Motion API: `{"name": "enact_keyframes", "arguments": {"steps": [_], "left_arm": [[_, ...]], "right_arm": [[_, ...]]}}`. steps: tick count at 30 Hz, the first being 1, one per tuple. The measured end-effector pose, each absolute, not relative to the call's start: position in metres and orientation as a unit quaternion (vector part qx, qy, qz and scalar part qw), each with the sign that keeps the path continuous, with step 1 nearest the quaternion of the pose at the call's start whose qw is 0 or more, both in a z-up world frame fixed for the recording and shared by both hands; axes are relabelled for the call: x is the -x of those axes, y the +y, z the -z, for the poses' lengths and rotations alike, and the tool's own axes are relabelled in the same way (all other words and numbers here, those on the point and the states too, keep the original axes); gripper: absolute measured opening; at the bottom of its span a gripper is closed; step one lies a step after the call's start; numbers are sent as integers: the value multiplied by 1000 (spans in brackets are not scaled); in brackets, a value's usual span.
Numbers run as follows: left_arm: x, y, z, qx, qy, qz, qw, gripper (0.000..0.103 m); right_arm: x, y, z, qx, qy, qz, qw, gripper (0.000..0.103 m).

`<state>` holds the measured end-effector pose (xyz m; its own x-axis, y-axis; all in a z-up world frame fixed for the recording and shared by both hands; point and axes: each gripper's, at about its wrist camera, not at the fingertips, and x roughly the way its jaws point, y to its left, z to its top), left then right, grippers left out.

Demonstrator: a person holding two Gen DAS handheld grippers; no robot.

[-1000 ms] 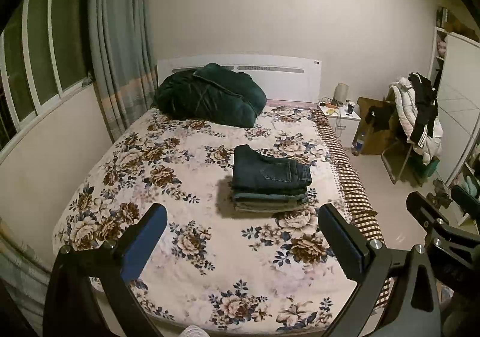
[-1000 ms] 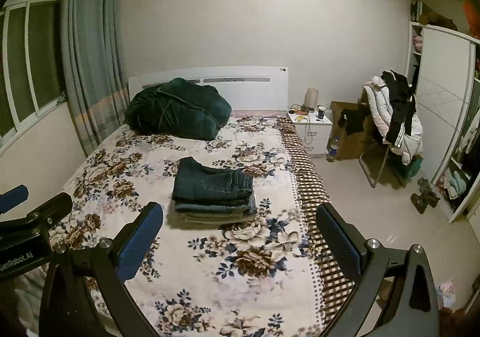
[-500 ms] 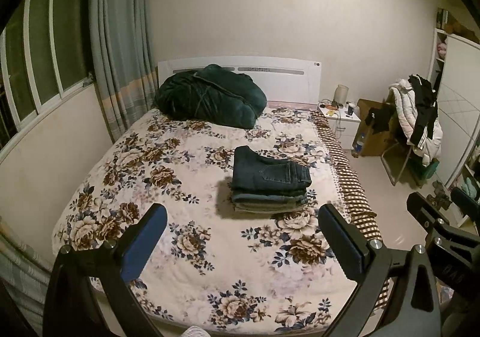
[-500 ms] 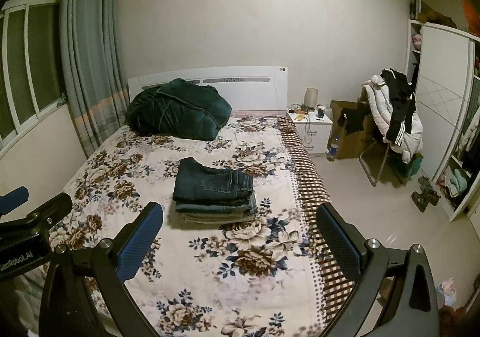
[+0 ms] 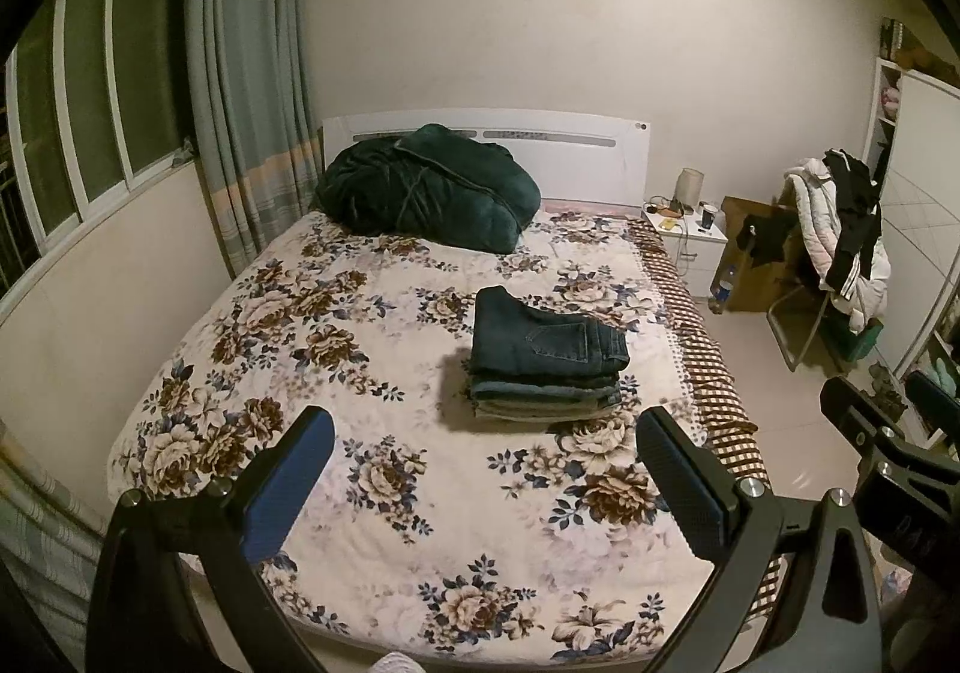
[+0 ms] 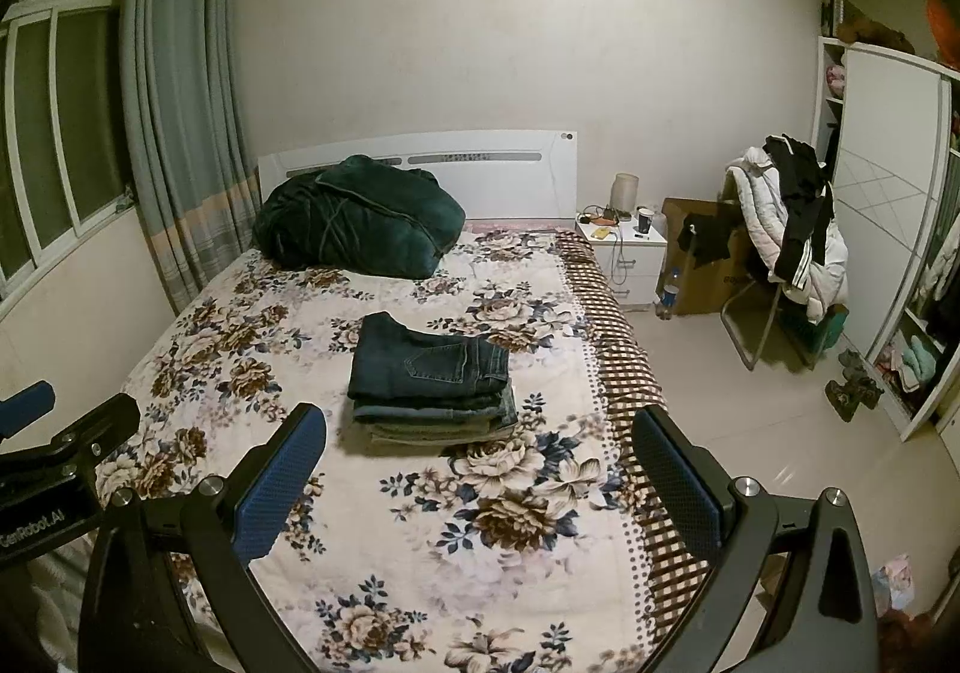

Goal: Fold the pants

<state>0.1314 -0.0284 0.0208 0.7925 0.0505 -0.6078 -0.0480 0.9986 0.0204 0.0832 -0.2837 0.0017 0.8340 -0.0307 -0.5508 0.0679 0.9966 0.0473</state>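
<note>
Left wrist view shows us done, we judge: pants [image 5: 543,340] top a folded stack mid-bed [image 5: 390,469], left gripper [image 5: 483,469] and right gripper [image 6: 480,469] both spread, empty, well back.

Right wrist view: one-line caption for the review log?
Open right gripper held above the floral bed, facing a neat stack of folded pants.

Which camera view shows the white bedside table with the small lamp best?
The right wrist view shows the white bedside table best: its top, drawer fronts and the cream lamp are plainly seen. The left wrist view shows the same table smaller, nearer the bed edge, with less detail.
</note>
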Motion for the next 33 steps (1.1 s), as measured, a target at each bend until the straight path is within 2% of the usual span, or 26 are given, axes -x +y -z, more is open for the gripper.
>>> {"name": "enact_keyframes", "arguments": {"steps": [33], "left_arm": [[-121, -26, -17, -2, 318, -30, 948, 103]], "right_arm": [[-80, -278, 0, -34, 285, 25, 958, 103]]}}
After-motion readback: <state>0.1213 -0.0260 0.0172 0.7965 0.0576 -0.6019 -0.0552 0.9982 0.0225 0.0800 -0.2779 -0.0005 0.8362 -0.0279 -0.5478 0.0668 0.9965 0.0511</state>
